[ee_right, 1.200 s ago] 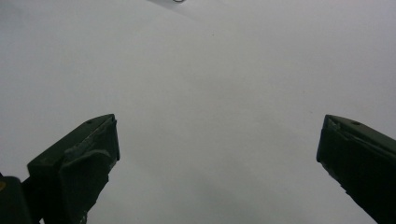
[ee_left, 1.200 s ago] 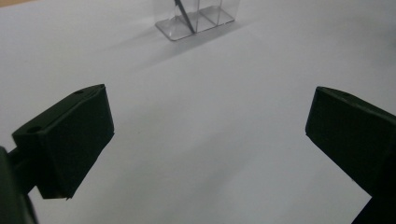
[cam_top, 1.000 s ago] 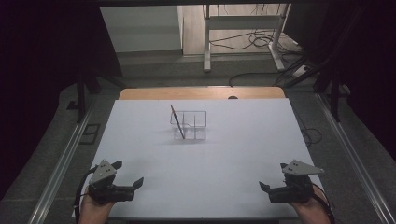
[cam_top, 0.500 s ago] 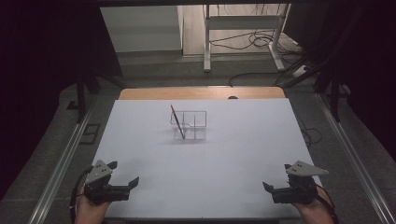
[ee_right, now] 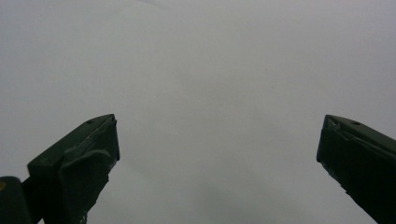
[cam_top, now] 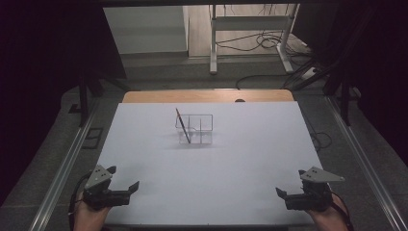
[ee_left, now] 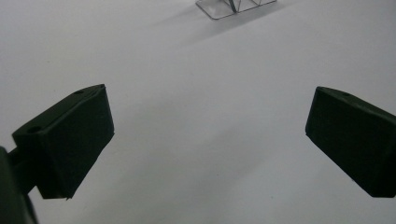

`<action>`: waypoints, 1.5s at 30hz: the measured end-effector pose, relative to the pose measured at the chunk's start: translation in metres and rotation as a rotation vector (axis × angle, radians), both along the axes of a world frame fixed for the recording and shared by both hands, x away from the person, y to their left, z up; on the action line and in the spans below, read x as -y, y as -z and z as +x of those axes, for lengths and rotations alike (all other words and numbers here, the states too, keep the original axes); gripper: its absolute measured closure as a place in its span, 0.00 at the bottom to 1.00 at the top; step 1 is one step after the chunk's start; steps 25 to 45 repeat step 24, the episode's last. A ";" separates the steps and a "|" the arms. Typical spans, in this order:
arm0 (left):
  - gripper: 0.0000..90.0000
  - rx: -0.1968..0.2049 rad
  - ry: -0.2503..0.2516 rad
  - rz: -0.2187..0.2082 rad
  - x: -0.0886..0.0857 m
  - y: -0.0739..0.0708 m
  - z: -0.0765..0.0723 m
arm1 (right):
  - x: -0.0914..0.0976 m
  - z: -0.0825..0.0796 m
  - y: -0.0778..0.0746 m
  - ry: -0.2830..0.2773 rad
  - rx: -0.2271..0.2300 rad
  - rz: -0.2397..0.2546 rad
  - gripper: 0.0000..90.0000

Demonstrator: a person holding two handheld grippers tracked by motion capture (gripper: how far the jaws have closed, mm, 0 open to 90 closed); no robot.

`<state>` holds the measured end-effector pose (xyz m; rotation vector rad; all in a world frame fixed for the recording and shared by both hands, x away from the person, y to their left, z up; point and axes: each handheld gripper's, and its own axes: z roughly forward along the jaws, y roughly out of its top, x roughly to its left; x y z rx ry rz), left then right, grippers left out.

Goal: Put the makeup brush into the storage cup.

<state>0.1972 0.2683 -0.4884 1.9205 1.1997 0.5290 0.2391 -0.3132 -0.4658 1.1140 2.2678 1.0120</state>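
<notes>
no readable text, no labels, no numbers

The high view looks forward and down from above the near edge, taking in the whole white counter point(cam_top: 207, 163). Each gripper view sits low and close over that counter, facing along it; the left one shares the clear rack point(ee_left: 233, 7) point(cam_top: 195, 129) with the high view.

Table point(cam_top: 240, 192): white top, wooden far edge.
Frame point(cam_top: 250, 36): white, beyond table.
Cables point(cam_top: 255, 43): on floor.
</notes>
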 end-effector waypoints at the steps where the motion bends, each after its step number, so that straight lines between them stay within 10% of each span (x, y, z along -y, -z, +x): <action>1: 0.02 0.000 0.000 0.000 0.000 0.000 0.000 | 0.000 0.000 0.000 0.000 0.000 0.000 0.00; 45: 0.02 -0.025 -0.021 0.011 -0.006 0.005 0.003 | 0.012 -0.002 0.002 0.027 -0.011 -0.005 0.00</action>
